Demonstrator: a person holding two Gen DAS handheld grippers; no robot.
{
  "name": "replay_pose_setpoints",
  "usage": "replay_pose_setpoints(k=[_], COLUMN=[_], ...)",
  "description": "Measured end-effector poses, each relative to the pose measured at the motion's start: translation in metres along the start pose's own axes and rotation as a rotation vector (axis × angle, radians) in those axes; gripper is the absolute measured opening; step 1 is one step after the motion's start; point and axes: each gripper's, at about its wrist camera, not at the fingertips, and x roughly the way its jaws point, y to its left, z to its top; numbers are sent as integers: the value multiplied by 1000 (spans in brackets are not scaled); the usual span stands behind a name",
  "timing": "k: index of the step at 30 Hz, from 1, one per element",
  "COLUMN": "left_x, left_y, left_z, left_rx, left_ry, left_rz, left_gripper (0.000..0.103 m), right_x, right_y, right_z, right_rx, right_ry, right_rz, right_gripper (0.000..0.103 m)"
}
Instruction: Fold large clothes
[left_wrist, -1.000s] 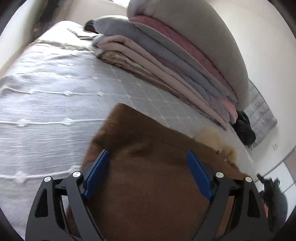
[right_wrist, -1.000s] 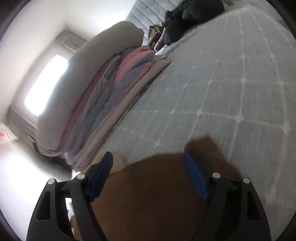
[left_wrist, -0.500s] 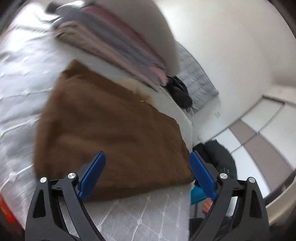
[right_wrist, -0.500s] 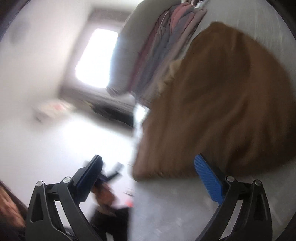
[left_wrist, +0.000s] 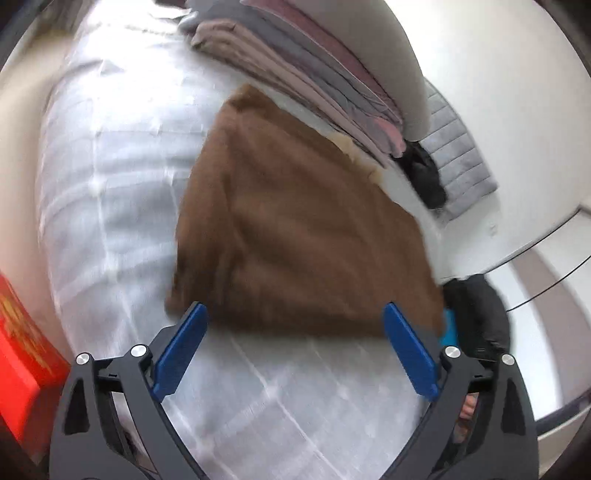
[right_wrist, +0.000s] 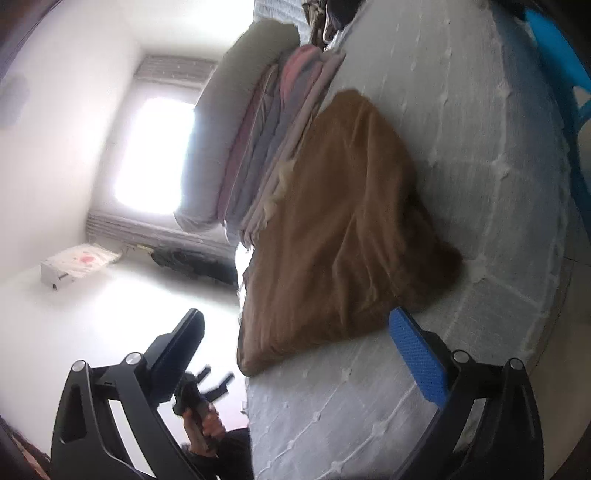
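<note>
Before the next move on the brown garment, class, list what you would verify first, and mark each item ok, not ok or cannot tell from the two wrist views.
1. Left gripper open and holding nothing: ok.
2. Right gripper open and holding nothing: ok.
3. Brown garment lies folded on the bed, free of both grippers: ok.
4. Fold edges lined up squarely: cannot tell; the views are blurred and distorted.
5. Garment clear of the stack of folded bedding: not ok; its far edge lies against the stack.
6. Garment fully on the mattress: cannot tell; one corner sits right at the bed's edge.
</note>
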Motion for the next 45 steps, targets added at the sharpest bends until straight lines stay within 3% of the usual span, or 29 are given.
replay_pose_setpoints(k=[5, 9, 14, 17, 21, 23, 33, 34, 35, 36, 37, 38, 39, 40, 42, 45], left_x=[-1, 17, 41, 57, 73, 76, 77, 75, 69, 65, 61, 58, 52, 48, 35, 13], left_y=[37, 47, 39, 27, -1, -7, -1, 4, 14, 23, 36, 45, 51, 46, 17, -9], left_z=[-26, -26, -14, -10, -12, -14, -14, -12, -8, -5, 0, 2, 6, 8, 12, 27], left_rx=[-199, -245, -203, -162, -9, 28, 32, -4, -76, -122, -179, -216, -239, -206, -61, 7], left_ry=[61, 60, 14, -24, -40, -42, -3, -9, -24, -26, -20, -11, -10, -20, -57, -79], left_rz=[-44, -41, -12, 69, 231, 278, 248, 221, 191, 180, 133, 89, 52, 64, 117, 102], left_gripper=[92, 92, 92, 95, 95, 95, 95, 92, 73, 60, 35, 25, 23, 19, 16, 14], right_x=[7, 16, 34, 41, 42, 42, 66, 66, 67, 68, 69, 69, 67, 61, 54, 50], right_y=[-27, -48, -58, -59, -56, -58, -43, -43, -42, -40, -35, -32, -30, -34, -27, -4], right_z=[-1, 5, 20, 28, 30, 33, 37, 39, 40, 40, 40, 40, 39, 37, 33, 25], right_rx=[91, 139, 179, 168, 111, 118, 155, 165, 165, 159, 140, 128, 130, 140, 133, 83], right_ry=[61, 58, -10, -10, 50, 61, 54, 60, 65, 65, 61, 49, 28, 14, -14, -8], right_rz=[-49, -53, 12, 15, -50, -50, -79, -83, -90, -94, -101, -99, -75, -63, -22, 22], right_gripper=[97, 97, 98, 98, 98, 98, 98, 98, 98, 98, 96, 89, 74, 26, 28, 26])
